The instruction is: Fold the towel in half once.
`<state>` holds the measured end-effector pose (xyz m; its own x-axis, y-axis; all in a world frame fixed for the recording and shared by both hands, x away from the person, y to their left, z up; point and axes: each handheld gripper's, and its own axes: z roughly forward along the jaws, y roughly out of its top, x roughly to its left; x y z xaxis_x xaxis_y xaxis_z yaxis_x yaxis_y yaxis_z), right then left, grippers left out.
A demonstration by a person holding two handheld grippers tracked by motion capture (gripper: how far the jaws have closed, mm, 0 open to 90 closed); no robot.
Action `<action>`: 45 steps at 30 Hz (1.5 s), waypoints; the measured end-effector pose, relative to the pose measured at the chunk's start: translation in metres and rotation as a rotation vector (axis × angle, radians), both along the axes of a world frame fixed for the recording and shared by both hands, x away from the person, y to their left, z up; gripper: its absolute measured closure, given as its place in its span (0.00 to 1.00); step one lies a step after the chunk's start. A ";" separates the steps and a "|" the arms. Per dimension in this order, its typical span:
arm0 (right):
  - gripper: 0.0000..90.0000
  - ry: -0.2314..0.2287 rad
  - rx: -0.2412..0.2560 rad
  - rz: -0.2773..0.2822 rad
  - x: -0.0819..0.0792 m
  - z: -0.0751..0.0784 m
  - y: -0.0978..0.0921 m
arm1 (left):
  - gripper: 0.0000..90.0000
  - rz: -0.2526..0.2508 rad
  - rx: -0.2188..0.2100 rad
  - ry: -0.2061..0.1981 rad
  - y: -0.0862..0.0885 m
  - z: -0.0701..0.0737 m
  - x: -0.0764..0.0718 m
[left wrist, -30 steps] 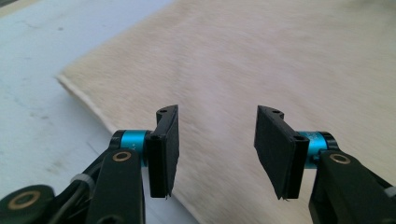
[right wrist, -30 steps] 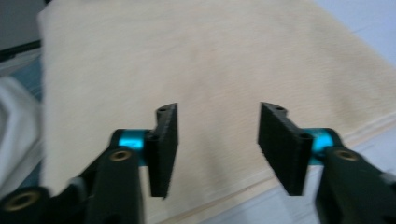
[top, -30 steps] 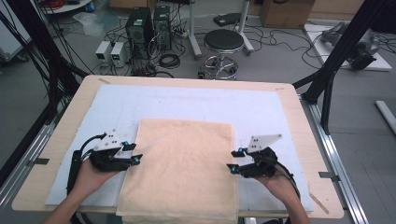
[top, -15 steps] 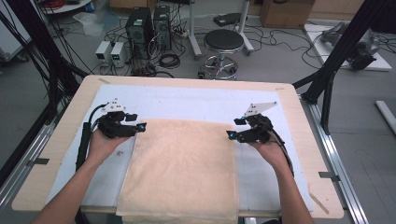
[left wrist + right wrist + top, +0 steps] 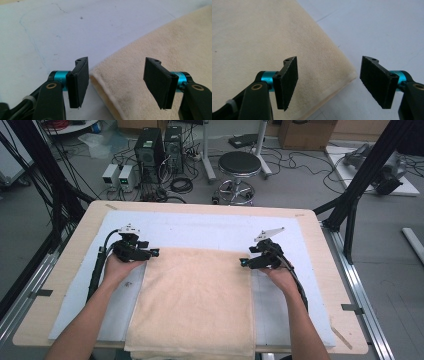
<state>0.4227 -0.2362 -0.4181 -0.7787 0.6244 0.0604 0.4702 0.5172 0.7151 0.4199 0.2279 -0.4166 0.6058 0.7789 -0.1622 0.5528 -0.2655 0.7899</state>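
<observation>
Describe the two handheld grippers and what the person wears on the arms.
Both the left gripper and the right gripper are black, each topped by a grey three-cornered plate, with a black cable trailing back along the forearm. In the gripper views, each has two flat black rectangular jaws faced with dark padding, mounted on turquoise metal collars, with brass-coloured rivets in the black linkage arms. The forearms are bare: no sleeves or gloves visible.

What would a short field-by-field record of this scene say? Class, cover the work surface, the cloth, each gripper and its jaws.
Surface: wooden table with a white mat
Cloth: beige towel, lying flat, near edge overhanging the table
Left gripper: open, jaws astride the towel's far left corner
Right gripper: open, jaws astride the far right corner
Grip: neither closed on the towel
</observation>
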 end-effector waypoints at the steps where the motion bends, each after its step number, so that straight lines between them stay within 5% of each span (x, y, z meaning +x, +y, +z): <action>1: 0.34 0.011 -0.002 -0.006 0.001 -0.003 0.000 | 0.42 0.006 0.004 -0.002 -0.001 -0.002 0.001; 9: 0.34 0.052 -0.013 -0.002 0.007 -0.020 0.002 | 0.47 -0.024 0.092 0.072 -0.006 -0.021 0.008; 12: 0.38 0.052 -0.013 0.002 0.006 -0.020 0.002 | 0.49 -0.020 0.093 0.067 -0.005 -0.021 0.008; 18: 0.61 0.055 -0.019 0.058 0.004 -0.018 0.005 | 0.68 -0.052 0.101 0.063 -0.010 -0.020 0.005; 20: 0.82 0.092 0.001 0.081 0.004 -0.017 0.006 | 0.83 -0.066 0.081 0.072 -0.012 -0.020 0.005; 25: 0.90 0.035 -0.026 0.076 0.006 -0.006 0.011 | 0.91 -0.027 0.091 0.045 -0.011 -0.016 0.009; 28: 0.91 0.021 0.012 0.027 0.018 0.003 0.007 | 0.92 0.009 0.110 0.020 -0.013 -0.008 0.019; 33: 0.91 -0.041 -0.011 -0.031 0.041 0.027 0.010 | 0.92 0.061 0.148 -0.059 -0.023 0.026 0.043; 36: 0.89 -0.078 0.002 -0.079 0.053 0.041 0.009 | 0.92 0.097 0.116 -0.098 -0.025 0.047 0.057; 38: 0.72 -0.092 0.001 -0.133 0.062 0.047 0.007 | 0.85 0.108 0.112 -0.097 -0.027 0.054 0.064; 40: 0.66 -0.111 0.012 -0.140 0.064 0.048 0.002 | 0.63 0.091 0.107 -0.089 -0.024 0.054 0.064; 43: 0.60 -0.074 0.005 -0.111 0.060 0.046 -0.001 | 0.55 0.047 0.114 -0.064 -0.018 0.049 0.059; 45: 0.58 -0.095 -0.007 -0.099 0.052 0.043 -0.002 | 0.52 0.036 0.096 -0.044 -0.012 0.044 0.053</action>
